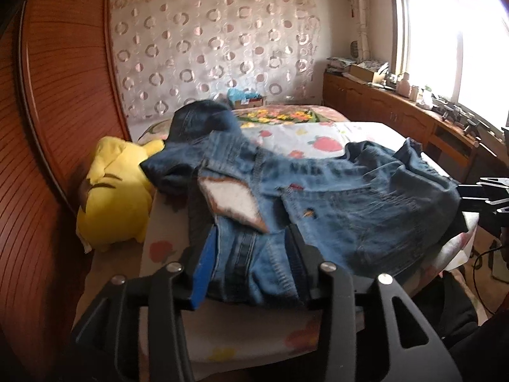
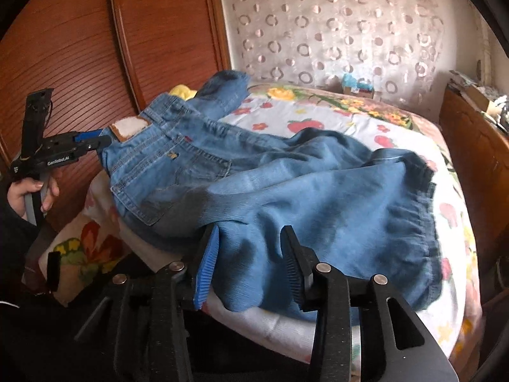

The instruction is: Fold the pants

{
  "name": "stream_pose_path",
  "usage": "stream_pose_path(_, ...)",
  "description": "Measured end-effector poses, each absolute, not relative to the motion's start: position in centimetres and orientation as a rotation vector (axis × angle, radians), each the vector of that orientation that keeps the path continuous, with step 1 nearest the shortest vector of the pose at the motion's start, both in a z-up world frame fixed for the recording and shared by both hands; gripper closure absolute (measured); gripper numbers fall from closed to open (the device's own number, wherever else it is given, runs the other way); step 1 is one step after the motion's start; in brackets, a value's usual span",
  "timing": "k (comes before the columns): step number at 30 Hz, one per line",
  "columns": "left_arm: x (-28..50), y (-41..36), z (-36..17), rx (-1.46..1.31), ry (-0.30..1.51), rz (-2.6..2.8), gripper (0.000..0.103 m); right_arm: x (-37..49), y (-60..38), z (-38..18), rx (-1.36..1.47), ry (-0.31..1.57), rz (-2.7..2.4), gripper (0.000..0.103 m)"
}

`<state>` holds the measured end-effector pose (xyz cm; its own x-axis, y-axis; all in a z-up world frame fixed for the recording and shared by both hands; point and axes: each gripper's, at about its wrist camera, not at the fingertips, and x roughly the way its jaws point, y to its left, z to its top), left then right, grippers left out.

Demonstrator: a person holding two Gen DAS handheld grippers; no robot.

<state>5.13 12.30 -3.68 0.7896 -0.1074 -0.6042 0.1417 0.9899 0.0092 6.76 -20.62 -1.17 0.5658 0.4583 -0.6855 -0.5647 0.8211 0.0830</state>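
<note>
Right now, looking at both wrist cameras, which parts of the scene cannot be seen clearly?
- Jeans, far leg ends: motion-blurred in both views.
- Yellow plush toy: its lower part hidden by the bed in the left view; almost fully hidden behind the jeans in the right view.
- Right gripper: cut off by the frame edge in the left view.
- Items on the window cabinet: too small, washed out by window glare.

Each gripper is black, the left gripper point(image 1: 251, 251) and right gripper point(image 2: 251, 254) alike: one ribbed blue pad, one black pad, silver round screws on the linkage arms. A dark sleeve point(image 2: 14, 222) covers the wrist behind the left hand point(image 2: 28, 191).
</note>
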Motion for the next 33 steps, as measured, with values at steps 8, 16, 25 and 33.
stream_pose_path(8, 4.8, 10.5, -1.3, 0.037, 0.591, -0.174, 0.039, 7.1, -23.5, 0.2, -0.121, 0.715, 0.540, 0.058)
stream_pose_path(16, 6.1, 7.3, -1.1, 0.043, 0.582, -0.248, 0.037, 8.1, -26.4, 0.4, -0.086, 0.695, 0.475, 0.055)
stream_pose_path(25, 8.8, 2.7, -4.0, 0.041, 0.641, -0.320, 0.037, 9.6, -30.2, -1.2, -0.079, 0.714, 0.365, 0.053)
stream_pose_path(33, 10.1, 1.0, -7.0, 0.033, 0.712, -0.339, 0.037, 11.1, -33.7, -4.1, -0.053, 0.783, 0.278, 0.053)
